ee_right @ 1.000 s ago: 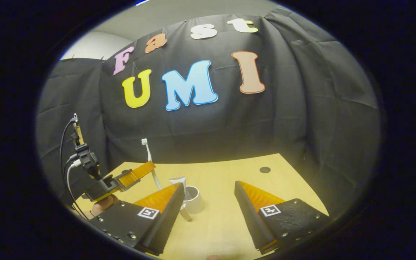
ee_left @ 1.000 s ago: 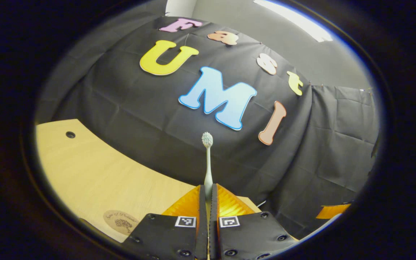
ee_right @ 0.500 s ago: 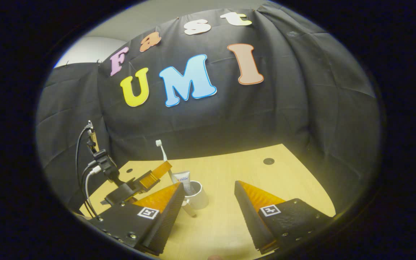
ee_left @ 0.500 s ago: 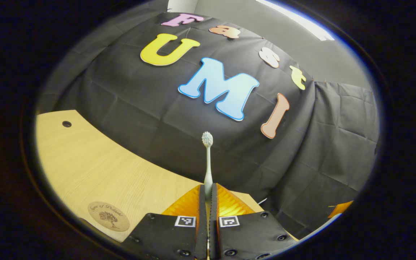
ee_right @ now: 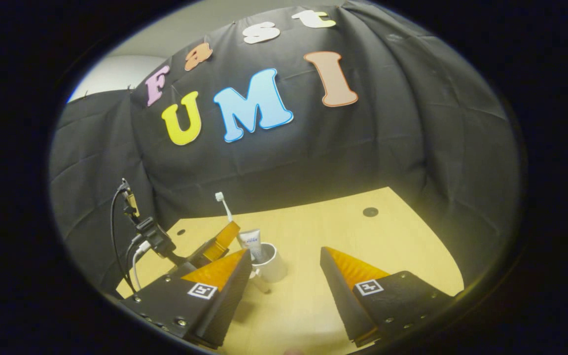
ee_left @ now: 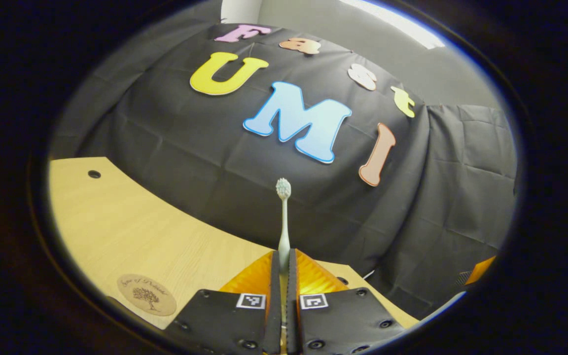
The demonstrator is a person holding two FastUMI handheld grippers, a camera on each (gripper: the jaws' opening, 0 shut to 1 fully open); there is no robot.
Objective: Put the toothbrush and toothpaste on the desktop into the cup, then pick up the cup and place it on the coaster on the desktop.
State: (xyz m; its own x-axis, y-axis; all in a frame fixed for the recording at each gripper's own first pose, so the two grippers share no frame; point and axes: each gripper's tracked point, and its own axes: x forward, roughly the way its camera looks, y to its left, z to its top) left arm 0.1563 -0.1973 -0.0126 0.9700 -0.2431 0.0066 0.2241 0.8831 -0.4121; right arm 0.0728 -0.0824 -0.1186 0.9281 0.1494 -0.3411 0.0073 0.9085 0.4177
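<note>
We think the job is about half done. In the right gripper view the toothpaste is already standing in the white cup, with its flat end sticking up over the rim. The cup sits on the wooden desk, not on the coaster yet.

The toothbrush is not in the cup. Our left gripper has its two fingers pressed tight on the handle, and the brush points straight out in front with the bristles at the far end. In the right gripper view we can see that same gripper off to the left, just beside the cup, with the brush head sticking up and leaning away from it. The bottom end of the brush is hidden there, so we cannot tell how close it is to the cup's mouth.

Our right gripper holds nothing — its fingers are spread wide apart, and the cup shows between them, farther off.

The round brown coaster lies flat on the desk, at the lower left of the left gripper view. Nothing is on it.

So this is what we think is left — get the toothbrush down into the cup next to the toothpaste, let go, then lift the cup and set it on the coaster.
</note>
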